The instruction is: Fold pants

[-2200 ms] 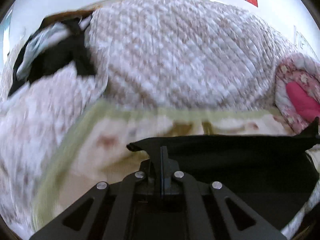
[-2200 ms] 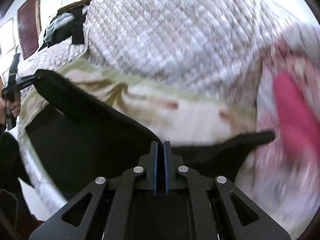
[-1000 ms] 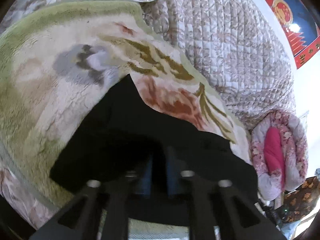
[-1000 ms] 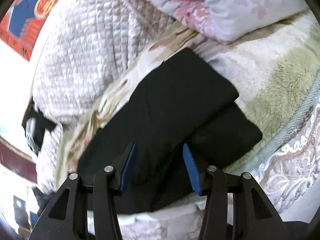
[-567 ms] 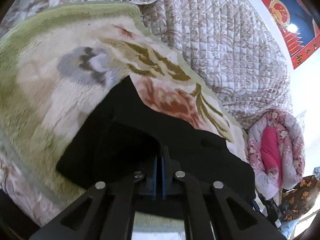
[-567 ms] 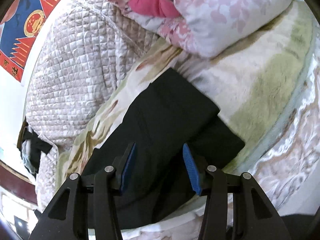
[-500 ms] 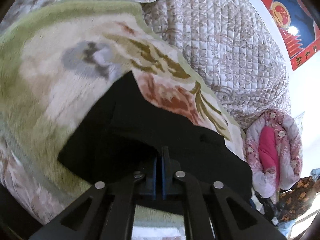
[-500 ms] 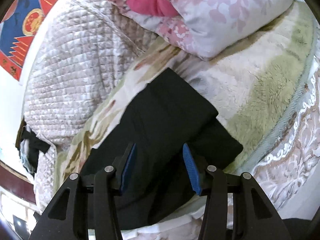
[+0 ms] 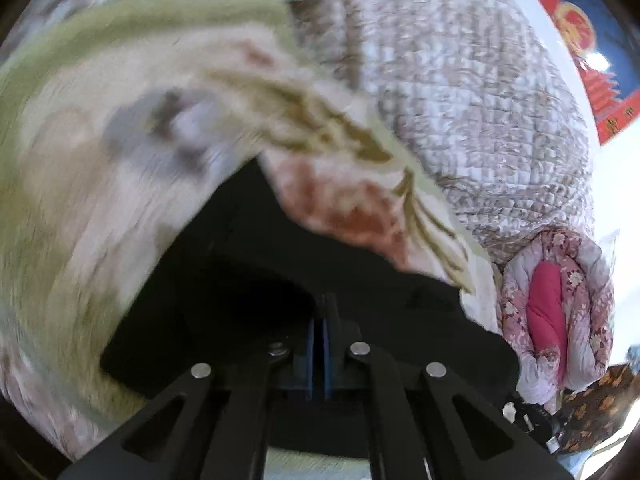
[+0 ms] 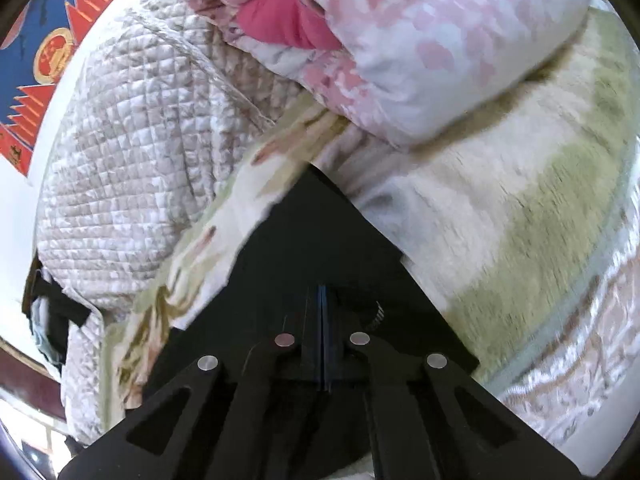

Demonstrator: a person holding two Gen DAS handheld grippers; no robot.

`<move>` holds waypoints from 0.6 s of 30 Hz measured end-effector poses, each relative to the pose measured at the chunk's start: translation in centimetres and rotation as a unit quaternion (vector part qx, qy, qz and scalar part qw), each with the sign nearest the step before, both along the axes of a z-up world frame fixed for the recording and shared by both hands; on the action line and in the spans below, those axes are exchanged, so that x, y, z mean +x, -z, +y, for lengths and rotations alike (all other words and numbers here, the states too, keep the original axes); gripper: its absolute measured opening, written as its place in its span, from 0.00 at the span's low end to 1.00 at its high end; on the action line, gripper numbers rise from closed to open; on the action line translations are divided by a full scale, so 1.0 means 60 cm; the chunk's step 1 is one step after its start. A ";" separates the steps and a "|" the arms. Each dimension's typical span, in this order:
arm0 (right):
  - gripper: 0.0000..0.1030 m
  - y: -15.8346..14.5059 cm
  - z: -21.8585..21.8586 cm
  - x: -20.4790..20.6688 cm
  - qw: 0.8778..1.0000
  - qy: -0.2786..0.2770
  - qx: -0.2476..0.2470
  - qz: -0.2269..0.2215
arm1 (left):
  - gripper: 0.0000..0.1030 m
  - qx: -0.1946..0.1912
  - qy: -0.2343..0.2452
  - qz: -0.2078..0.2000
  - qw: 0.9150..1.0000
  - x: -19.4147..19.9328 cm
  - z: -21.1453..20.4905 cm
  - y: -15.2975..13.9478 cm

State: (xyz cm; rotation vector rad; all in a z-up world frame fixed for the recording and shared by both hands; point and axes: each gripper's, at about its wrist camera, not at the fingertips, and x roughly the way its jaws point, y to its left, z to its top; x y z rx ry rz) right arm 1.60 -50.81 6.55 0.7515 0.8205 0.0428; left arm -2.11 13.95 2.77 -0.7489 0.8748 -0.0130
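my left claw [image 9: 319, 320] and right claw [image 10: 321, 312] are both pinched shut on the pants [image 10: 316, 240], whose length runs ahead between them.

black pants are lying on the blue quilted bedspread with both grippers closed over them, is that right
Not quite. The black pants lie on a cream and green floral fleece blanket, not a blue quilted bedspread, as the right wrist view shows. The rest holds: the left gripper and right gripper are both closed over them.
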 end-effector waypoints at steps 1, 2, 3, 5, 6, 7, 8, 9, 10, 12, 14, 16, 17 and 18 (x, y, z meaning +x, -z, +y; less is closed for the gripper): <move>0.00 -0.016 0.001 0.001 1.000 -0.005 0.002 -0.015 | 0.04 0.007 0.006 -0.018 1.000 0.008 -0.002 -0.023; 0.00 -0.034 0.001 -0.001 1.000 -0.007 -0.003 -0.029 | 0.04 0.009 0.011 -0.040 0.999 0.014 -0.003 -0.047; 0.00 -0.050 0.000 -0.006 0.999 -0.006 -0.009 -0.038 | 0.04 0.011 0.015 -0.062 0.998 0.016 -0.005 -0.072; 0.00 -0.056 -0.004 -0.016 0.999 -0.008 -0.003 -0.031 | 0.04 0.024 0.022 -0.102 0.994 0.015 -0.009 -0.120; 0.02 -0.046 -0.005 -0.021 1.000 -0.004 -0.005 -0.006 | 0.04 0.031 0.025 -0.115 0.993 0.013 -0.012 -0.135; 0.15 -0.029 -0.007 -0.027 1.000 0.001 -0.005 0.021 | 0.04 0.036 0.027 -0.124 0.991 0.009 -0.013 -0.146; 0.29 -0.013 -0.006 -0.031 0.999 0.004 0.002 0.038 | 0.04 0.035 0.028 -0.127 0.991 0.006 -0.013 -0.149; 0.33 0.002 -0.006 -0.033 0.999 0.004 0.012 0.049 | 0.04 0.033 0.029 -0.123 0.991 0.002 -0.011 -0.146; 0.38 0.017 -0.006 -0.032 0.998 0.003 0.020 0.062 | 0.04 0.035 0.030 -0.118 0.992 0.000 -0.011 -0.139; 0.39 0.035 -0.008 -0.029 0.997 0.008 0.032 0.074 | 0.04 0.046 0.028 -0.095 0.994 -0.005 -0.007 -0.112; 0.43 0.034 -0.010 -0.023 0.997 0.011 0.035 0.069 | 0.04 0.037 0.024 -0.067 0.997 -0.007 0.004 -0.081; 0.44 0.037 -0.015 -0.016 0.997 0.016 0.039 0.072 | 0.04 0.032 0.019 -0.052 0.998 -0.008 0.011 -0.062; 0.44 0.038 -0.018 -0.014 0.996 0.024 0.046 0.072 | 0.04 0.031 0.019 -0.051 0.998 -0.010 0.012 -0.058; 0.44 0.037 -0.018 -0.013 0.996 0.026 0.051 0.065 | 0.04 0.031 0.020 -0.051 0.998 -0.010 0.012 -0.056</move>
